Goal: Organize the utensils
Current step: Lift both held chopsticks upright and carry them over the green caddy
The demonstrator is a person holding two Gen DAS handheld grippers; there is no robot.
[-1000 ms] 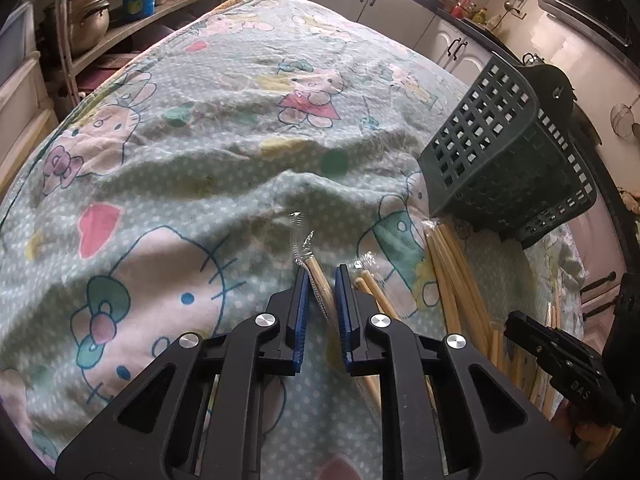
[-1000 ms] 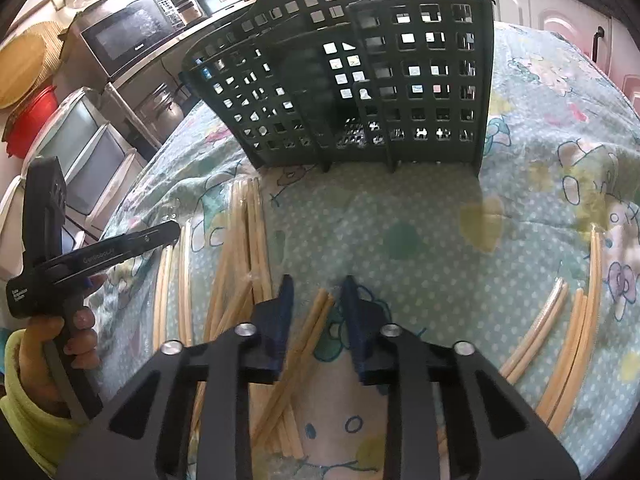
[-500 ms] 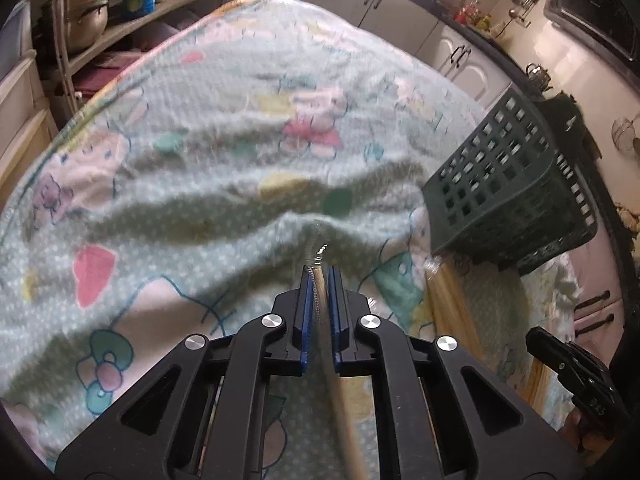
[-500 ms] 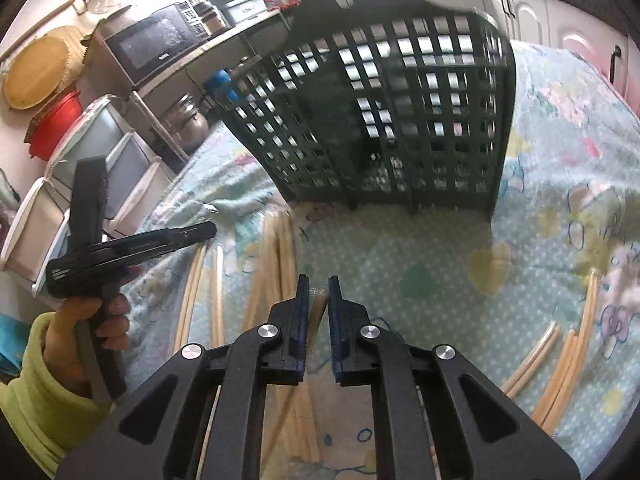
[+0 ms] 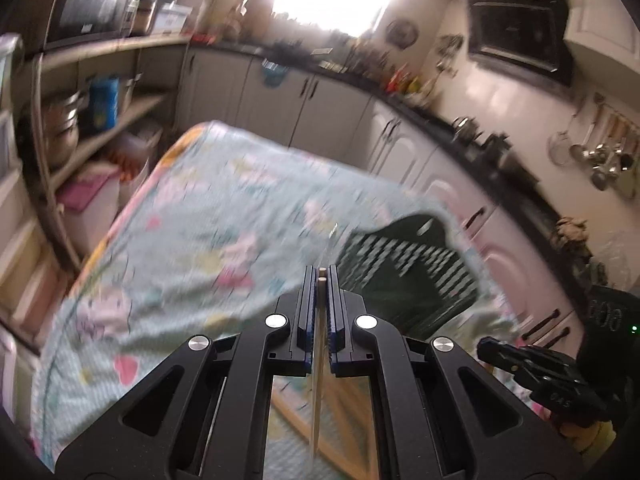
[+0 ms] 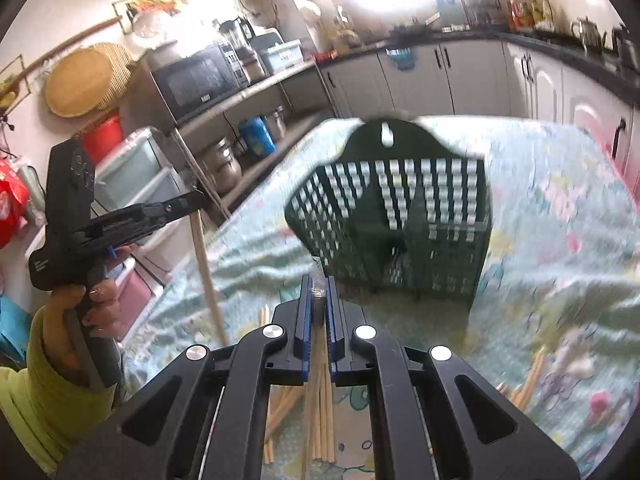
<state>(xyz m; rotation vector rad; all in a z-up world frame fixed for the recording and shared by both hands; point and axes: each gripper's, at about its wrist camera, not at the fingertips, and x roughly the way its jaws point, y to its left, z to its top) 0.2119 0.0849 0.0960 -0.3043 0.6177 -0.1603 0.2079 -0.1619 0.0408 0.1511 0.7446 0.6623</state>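
Both hand-held grippers, left (image 5: 321, 280) and right (image 6: 319, 284), are clenching wrapped chopsticks (image 6: 206, 268); aim tips-down over the green basket (image 6: 400, 216), frame centre.

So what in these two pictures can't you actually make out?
- Left wrist view: the tablecloth print and the green basket are smeared by motion blur.
- Right wrist view: the lower part of the chopsticks in the right gripper is hidden by the gripper body.
- Both views: whether anything lies inside the basket; its grid walls and blur hide it.
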